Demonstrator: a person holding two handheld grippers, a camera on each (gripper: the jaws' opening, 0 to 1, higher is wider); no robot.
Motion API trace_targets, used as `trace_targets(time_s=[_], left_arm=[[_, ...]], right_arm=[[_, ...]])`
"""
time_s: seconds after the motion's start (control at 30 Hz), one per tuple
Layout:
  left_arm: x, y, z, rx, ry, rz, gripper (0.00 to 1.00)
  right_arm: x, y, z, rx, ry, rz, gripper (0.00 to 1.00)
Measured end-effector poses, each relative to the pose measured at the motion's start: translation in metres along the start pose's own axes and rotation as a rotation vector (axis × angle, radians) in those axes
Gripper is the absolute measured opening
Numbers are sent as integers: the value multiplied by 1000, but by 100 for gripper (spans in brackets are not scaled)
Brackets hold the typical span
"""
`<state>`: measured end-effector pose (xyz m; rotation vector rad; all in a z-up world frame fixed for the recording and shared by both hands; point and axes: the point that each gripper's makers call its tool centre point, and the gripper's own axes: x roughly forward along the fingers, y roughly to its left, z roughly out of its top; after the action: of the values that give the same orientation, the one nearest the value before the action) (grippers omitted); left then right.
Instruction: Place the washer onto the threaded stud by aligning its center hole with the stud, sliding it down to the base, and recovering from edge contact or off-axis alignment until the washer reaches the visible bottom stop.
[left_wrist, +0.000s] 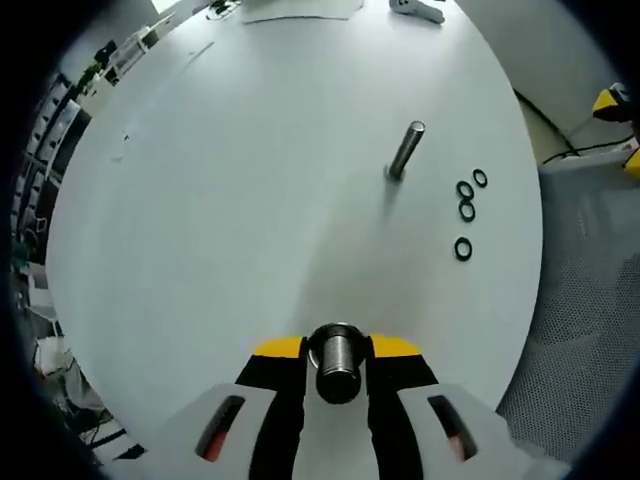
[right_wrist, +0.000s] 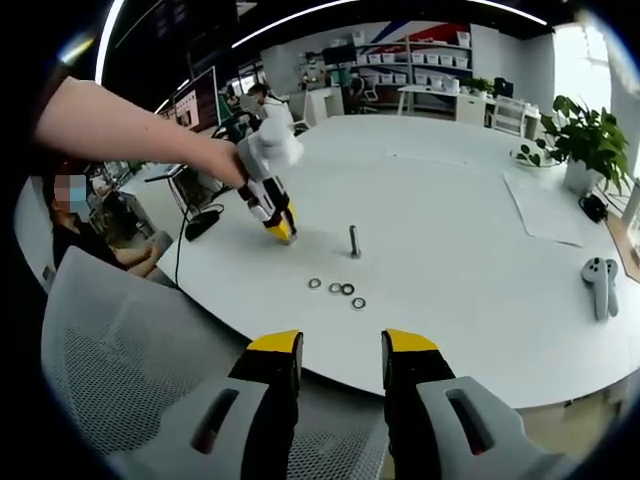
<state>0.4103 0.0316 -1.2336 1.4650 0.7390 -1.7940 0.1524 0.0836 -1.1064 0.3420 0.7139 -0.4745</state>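
Observation:
A steel threaded stud (left_wrist: 406, 150) (right_wrist: 354, 241) stands upright on the round white table (left_wrist: 250, 200) (right_wrist: 450, 230). Several black washers (left_wrist: 466, 211) (right_wrist: 341, 289) lie flat on the table beside it, none on the stud. My left gripper (left_wrist: 338, 350) is shut on a short threaded metal bolt (left_wrist: 337, 365), well short of the stud. In the right gripper view a hand holds the left gripper (right_wrist: 282, 228) with its tip down near the table, left of the stud. My right gripper (right_wrist: 340, 350) is open with nothing in it, off the table's near edge and away from the washers.
A grey mesh chair (right_wrist: 110, 340) (left_wrist: 590, 300) stands at the table's edge. Two white hand controllers (right_wrist: 598, 285) (left_wrist: 420, 10) and a paper sheet (right_wrist: 545, 205) lie on the table. A potted plant (right_wrist: 590, 140) stands beyond the table's far right edge. A person sits at the left.

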Motion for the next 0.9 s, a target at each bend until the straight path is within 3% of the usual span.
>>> trace_targets(time_s=[0.1,0.17,0.3,0.5,0.6,0.9], left_arm=[[-5,0,1,9,-26,56,29],[-13,-6,-3,6,-29,62,28],[-20,0,1,-18,-60,99,27],[-49,-11,3,-47,-122,135,27],[-55,-14,-4,-35,-129,164,27],[-83,-30,-27,-119,-192,191,27]], right_arm=[[1,-1,-1,-5,3,0,34],[1,0,-1,-9,1,3,34],[1,2,1,-18,1,10,34],[1,5,1,-26,-2,22,34],[0,6,1,-21,-4,32,34],[-1,11,3,-24,-11,46,34]])
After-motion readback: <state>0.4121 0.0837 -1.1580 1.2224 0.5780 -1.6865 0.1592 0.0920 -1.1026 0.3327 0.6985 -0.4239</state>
